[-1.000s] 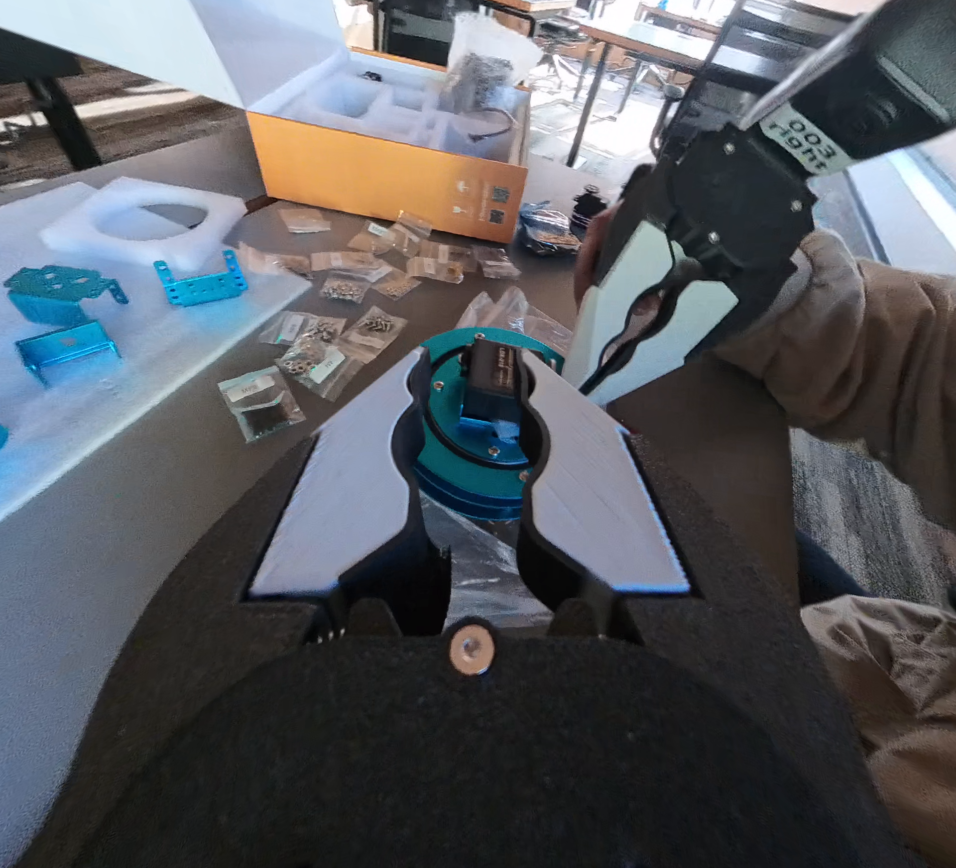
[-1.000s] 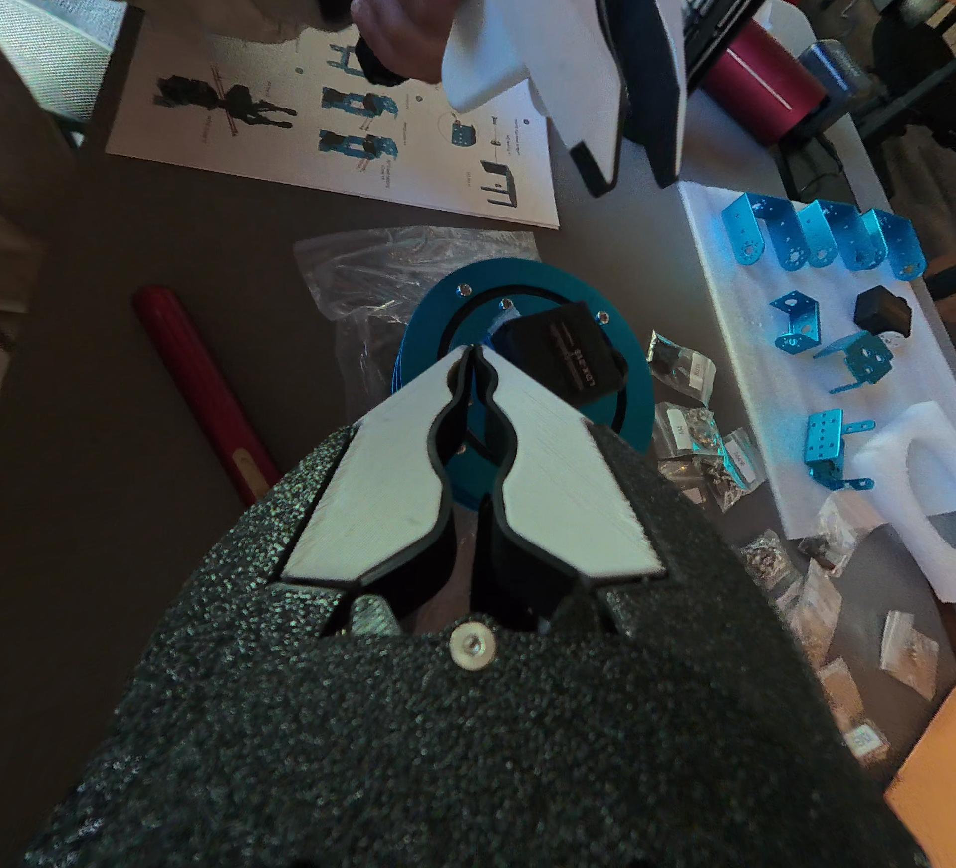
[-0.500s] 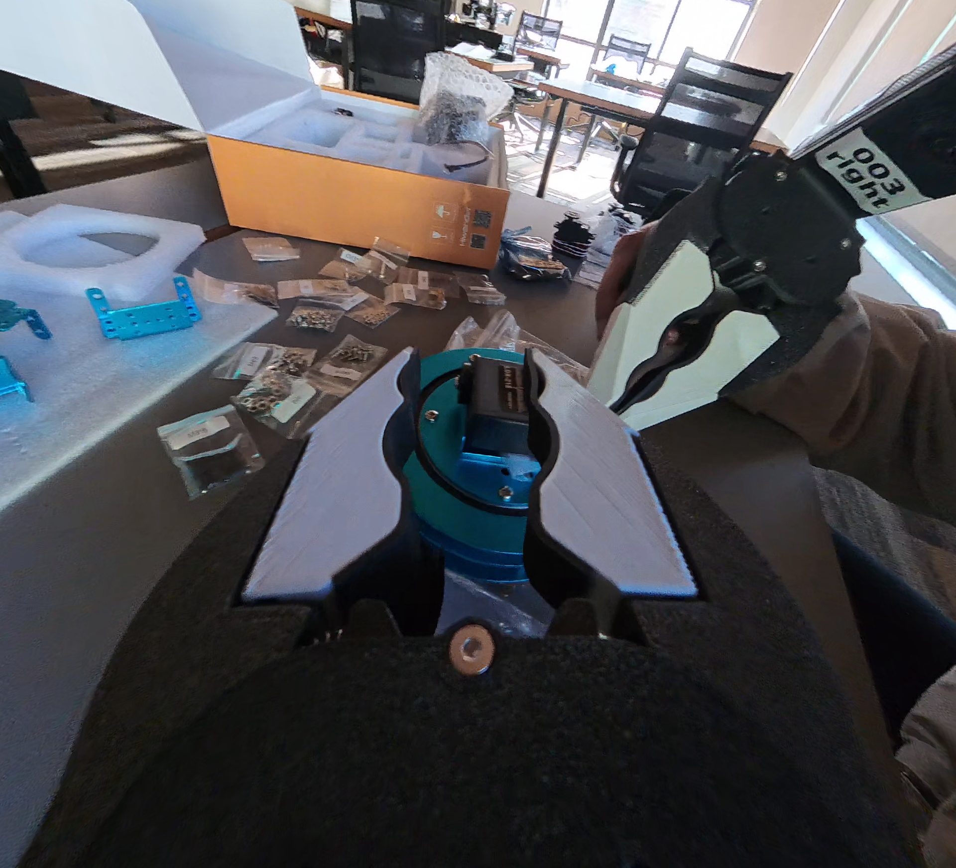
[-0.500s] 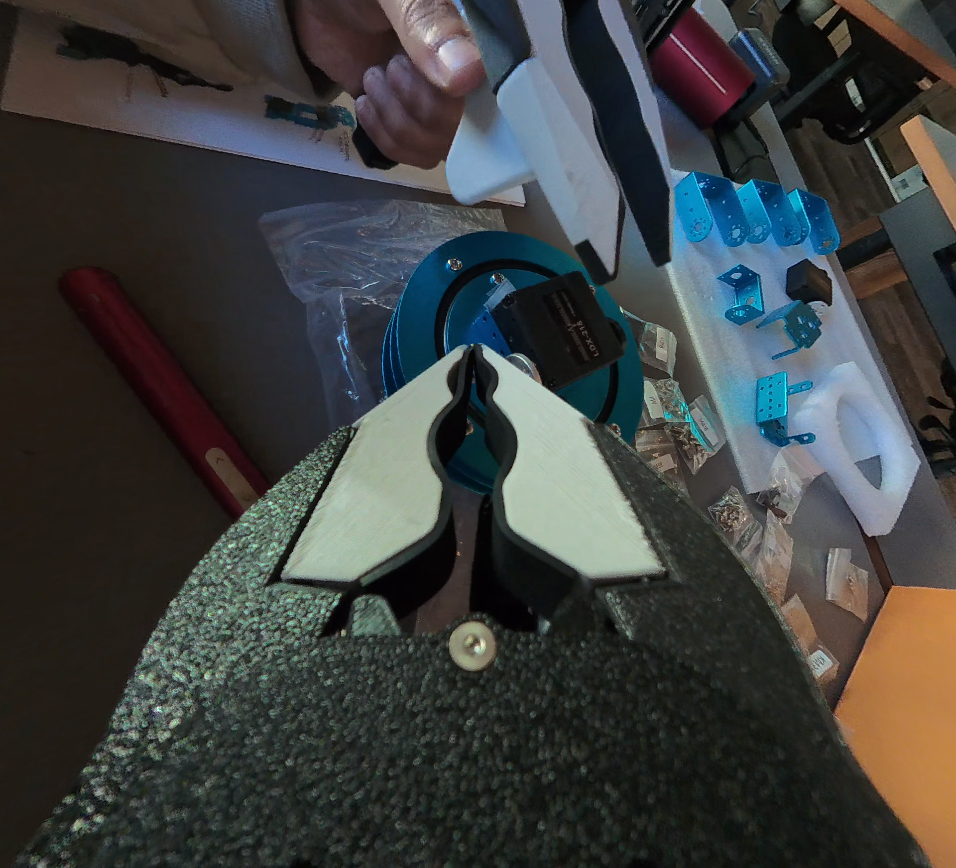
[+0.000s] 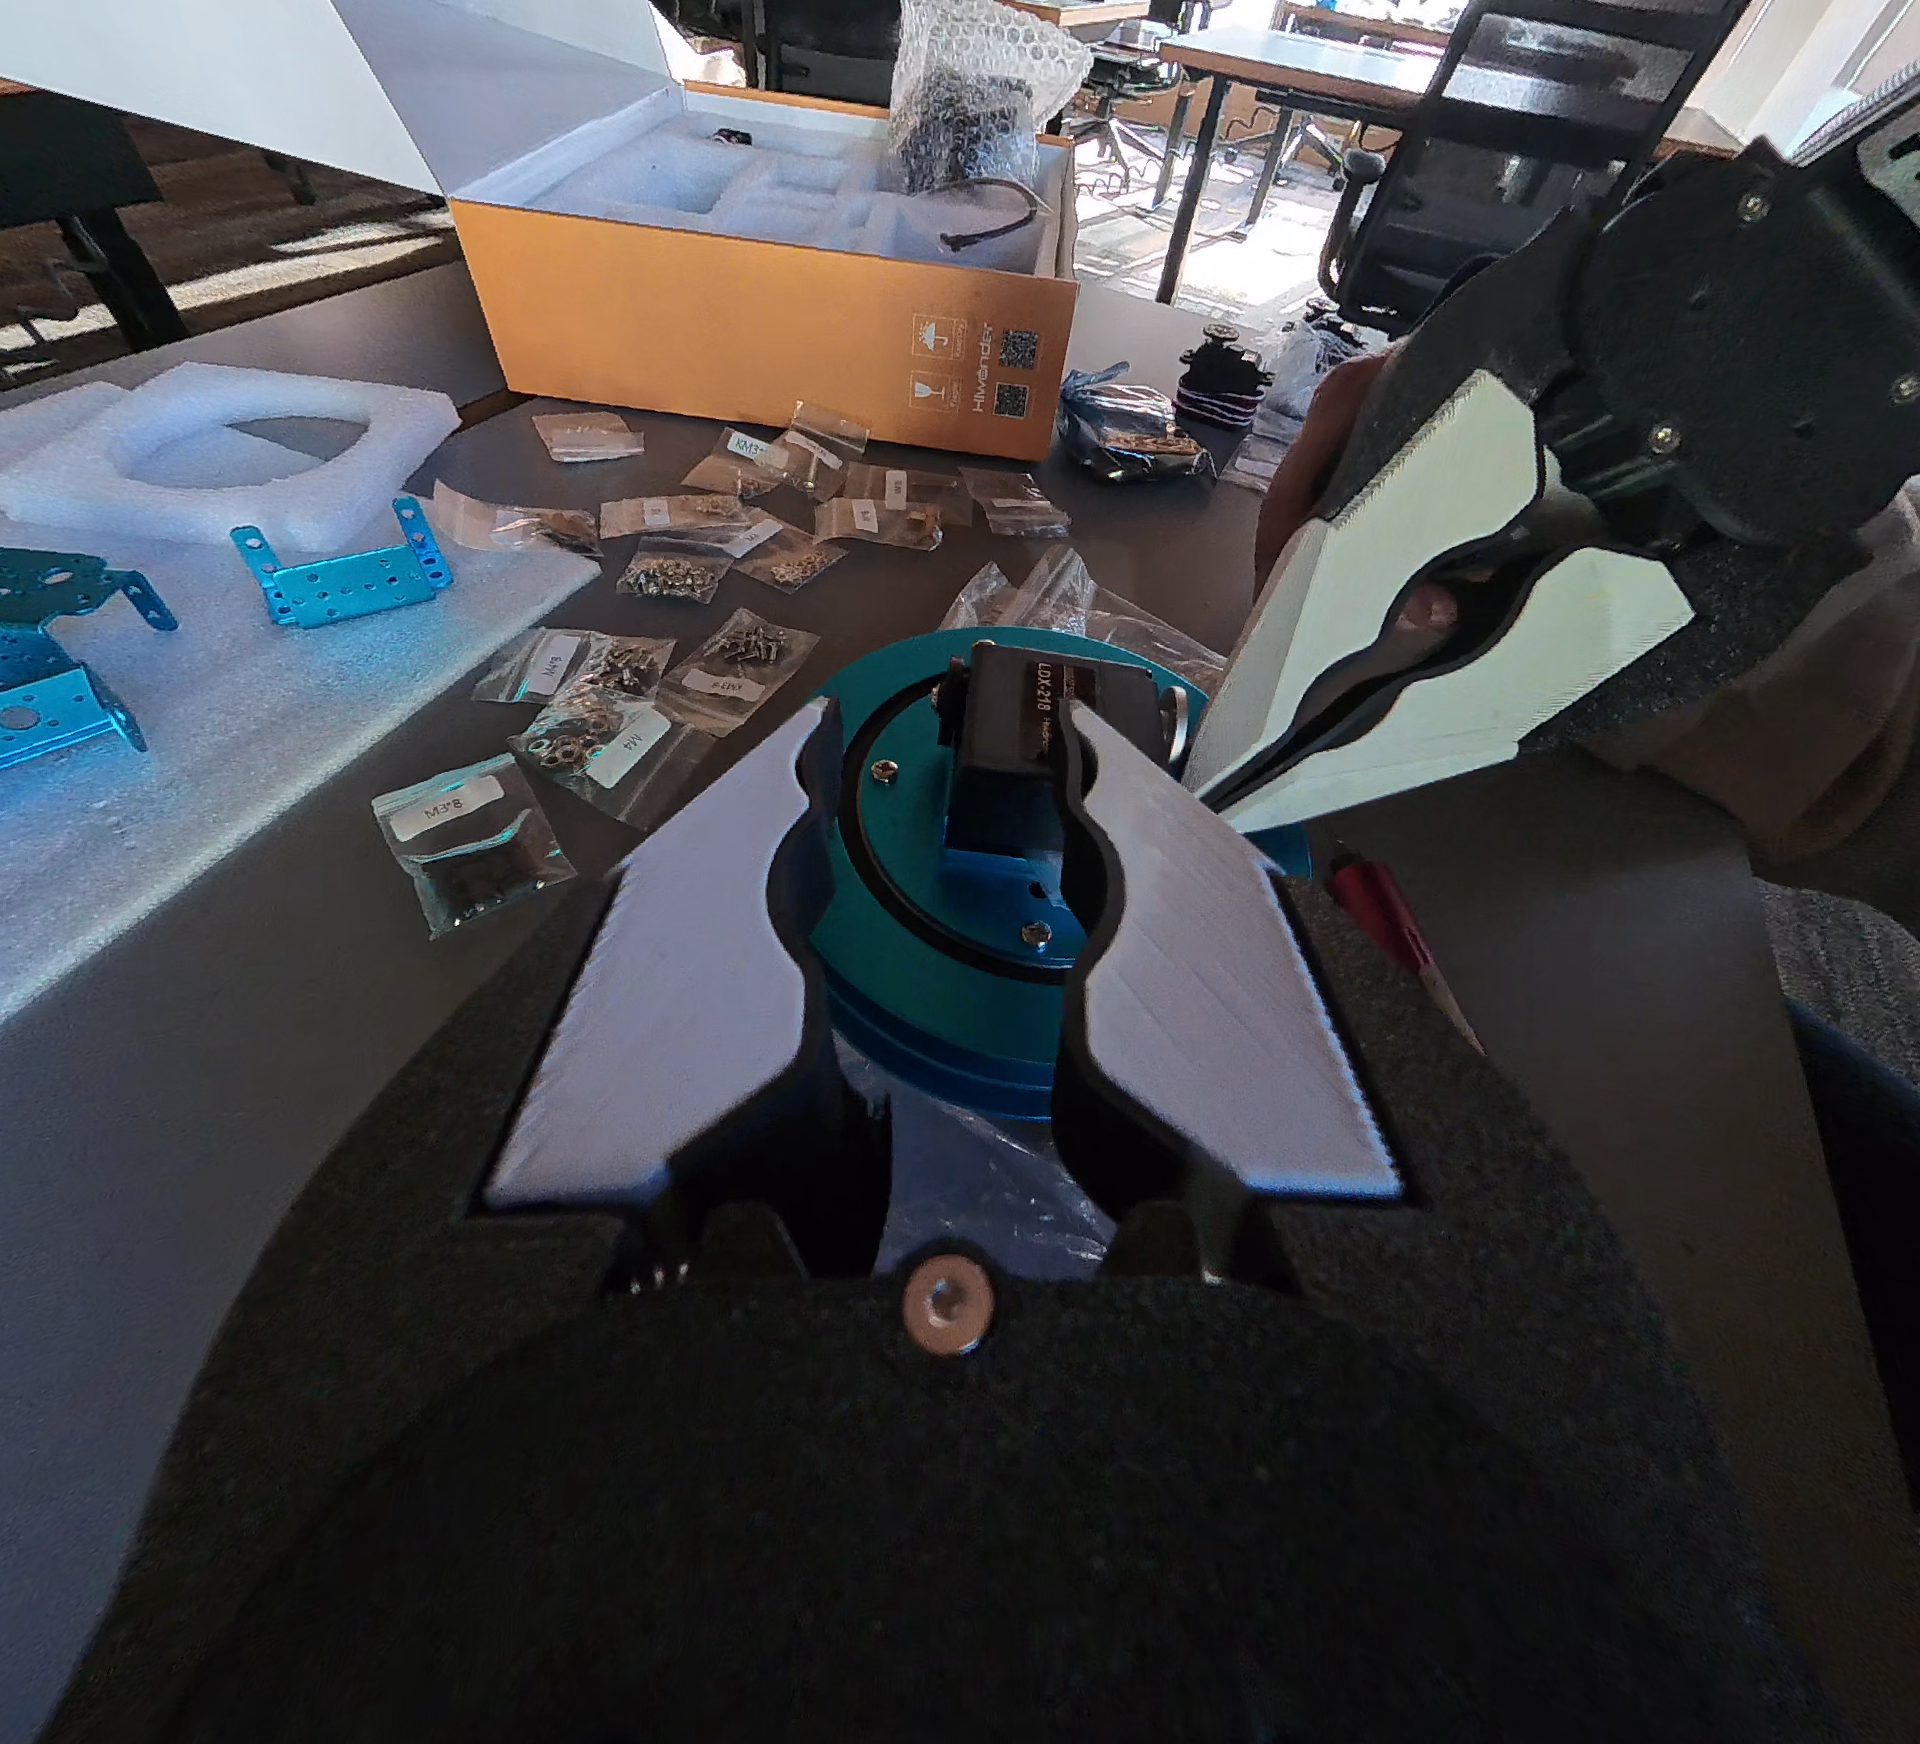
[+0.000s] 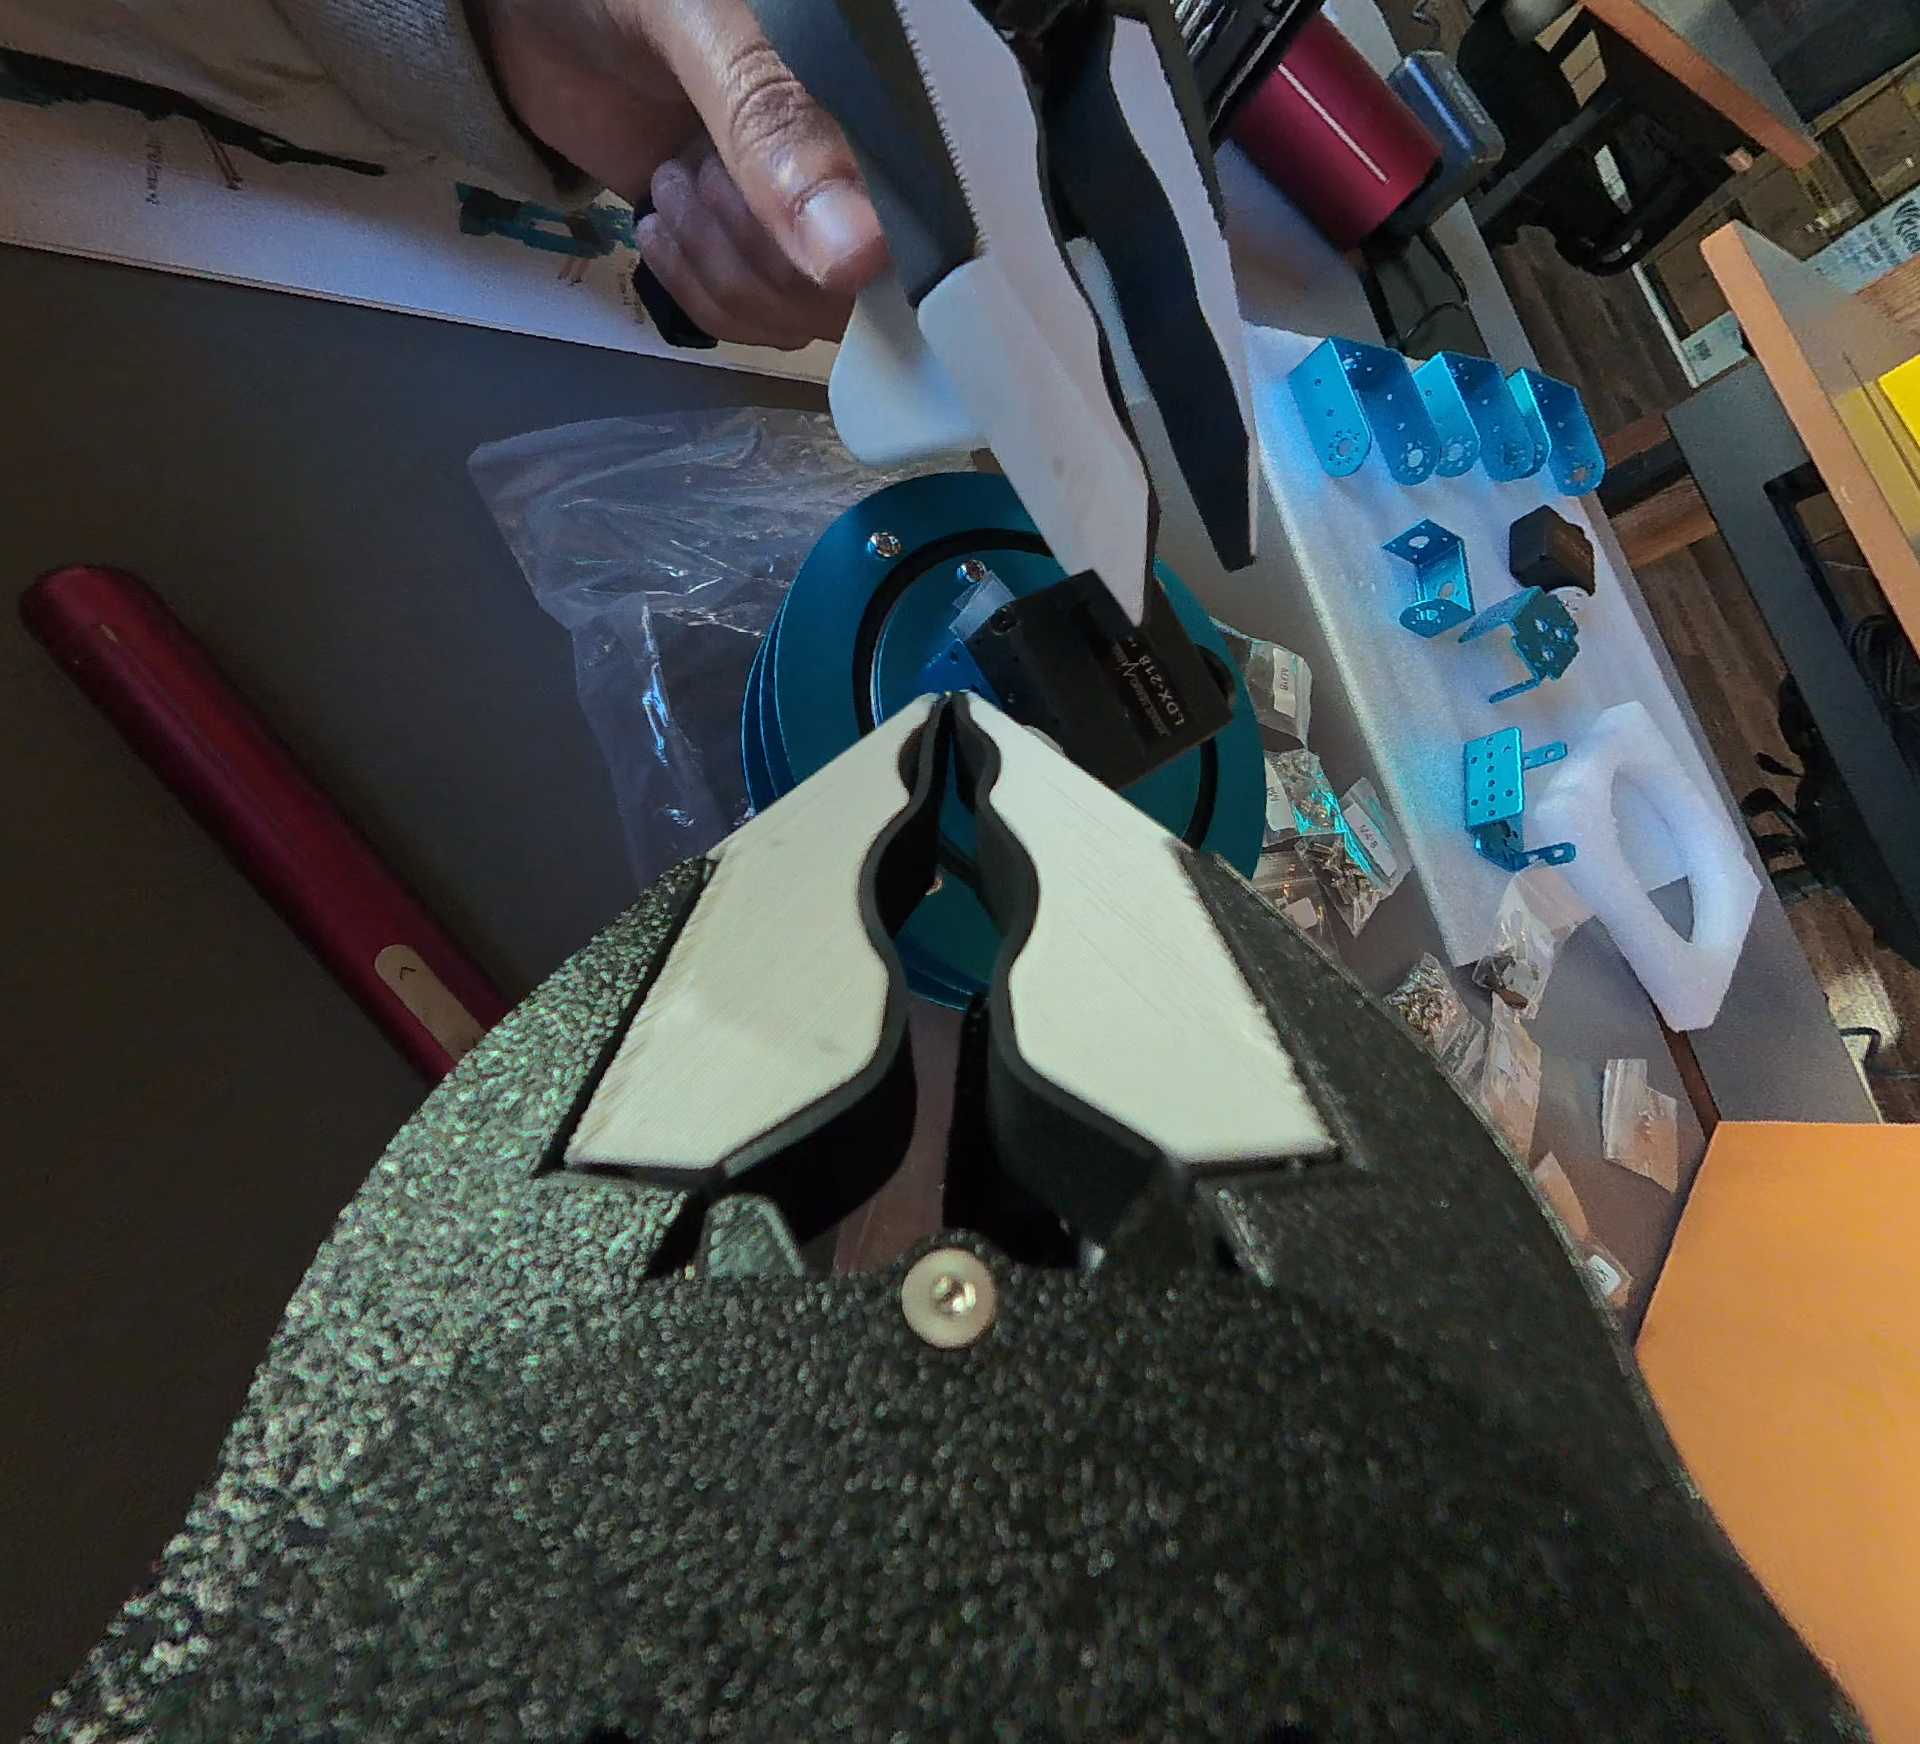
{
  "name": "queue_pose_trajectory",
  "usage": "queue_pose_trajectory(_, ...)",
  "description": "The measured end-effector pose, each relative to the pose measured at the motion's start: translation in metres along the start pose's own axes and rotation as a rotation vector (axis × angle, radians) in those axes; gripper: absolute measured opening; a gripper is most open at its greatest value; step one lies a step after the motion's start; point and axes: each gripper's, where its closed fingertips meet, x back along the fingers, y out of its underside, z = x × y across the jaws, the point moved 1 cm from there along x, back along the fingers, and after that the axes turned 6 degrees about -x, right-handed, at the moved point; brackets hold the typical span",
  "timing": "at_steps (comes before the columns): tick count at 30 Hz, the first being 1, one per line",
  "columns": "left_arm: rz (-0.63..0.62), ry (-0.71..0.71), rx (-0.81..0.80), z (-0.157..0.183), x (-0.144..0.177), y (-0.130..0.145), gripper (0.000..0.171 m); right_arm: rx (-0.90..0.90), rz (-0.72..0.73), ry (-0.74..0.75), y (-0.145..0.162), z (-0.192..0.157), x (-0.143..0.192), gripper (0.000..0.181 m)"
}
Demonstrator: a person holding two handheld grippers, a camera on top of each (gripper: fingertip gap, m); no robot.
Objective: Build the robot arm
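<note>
My left gripper straddles the black servo on the blue disc, fingers spread either side, while my right gripper hovers alongside, fingers pressed together, empty.

You have two grippers in view, one round blue base carrying one black servo, one orange box, one red tube, and seven blue brackets on the white foam sheet.
</note>
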Motion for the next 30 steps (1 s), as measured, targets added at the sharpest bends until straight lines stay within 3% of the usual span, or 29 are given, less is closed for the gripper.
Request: queue_pose_trajectory(30, 0.001, 0.038, 0.017, 0.0047, 0.0007, 0.0016, 0.030, 0.051, -0.034, 0.101, -0.0015, 0.0009, -0.0014, 0.000)
